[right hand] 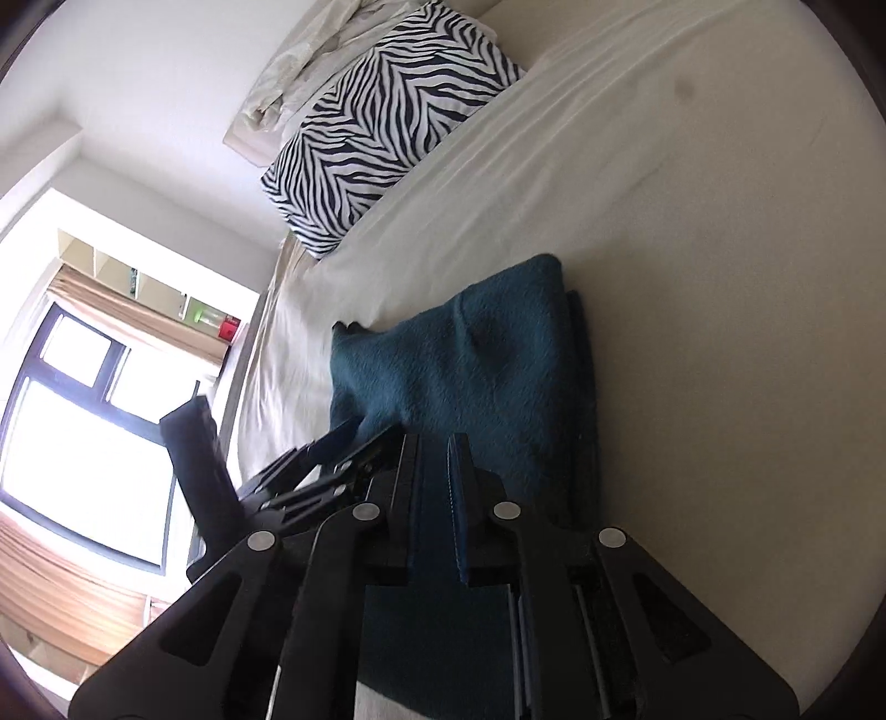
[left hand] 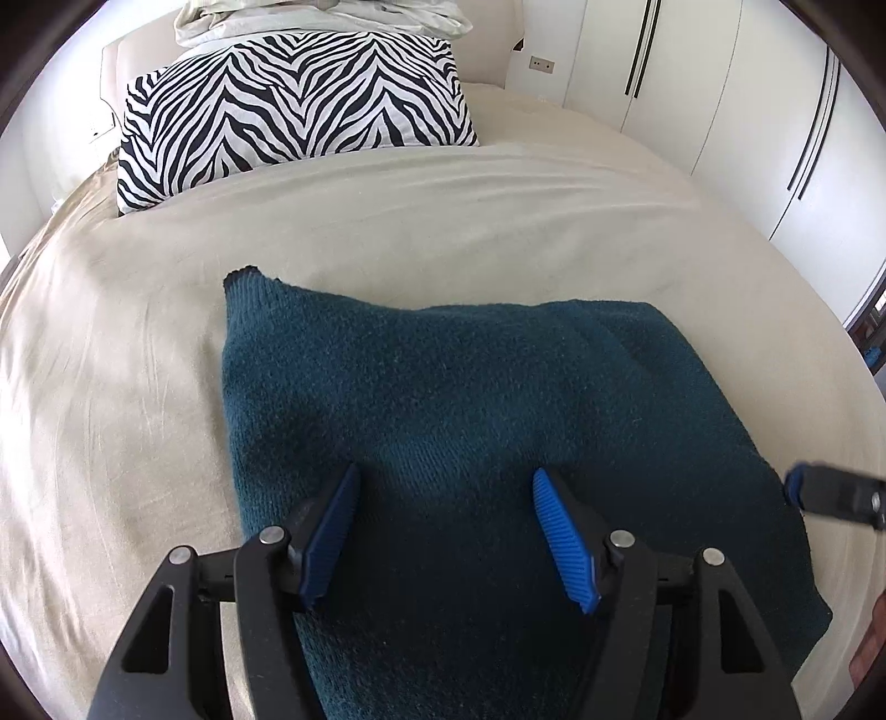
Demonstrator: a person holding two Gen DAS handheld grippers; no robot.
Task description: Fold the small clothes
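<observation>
**Teal knit folded on the bed, right tongs pinching its near edge**

Nearest in the left wrist view: left gripper (left hand: 446, 487) spread wide, blue ribbed pads (left hand: 559, 531) apart, hovering over the near part of a dark teal knitted sweater (left hand: 443, 399), nothing between the fingers. At the right edge of the same view, tip of the right gripper (left hand: 797, 487) just at the sweater's right border.

Nearest in the right wrist view: right gripper (right hand: 432, 459) drawn narrow, a strip of the teal knit (right hand: 470, 376) caught between its fingers. Just to its left, the black linkage of the left gripper (right hand: 332, 448) over the cloth.

Further out: sweater lying folded into a rough rectangle on the cream bedsheet (left hand: 138, 387), layered edges stacked along its right side in the right wrist view, one small corner poking up at the far left.

Beyond, well apart from the sweater: zebra-striped pillow (left hand: 288, 111) at the head of the bed, with a crumpled pale duvet (left hand: 321, 16) behind it.

Farthest: white wardrobe doors (left hand: 720, 99) with dark vertical handles to the right of the bed; bright window (right hand: 72, 421) with dark frame and a wooden blind on the other side.
</observation>
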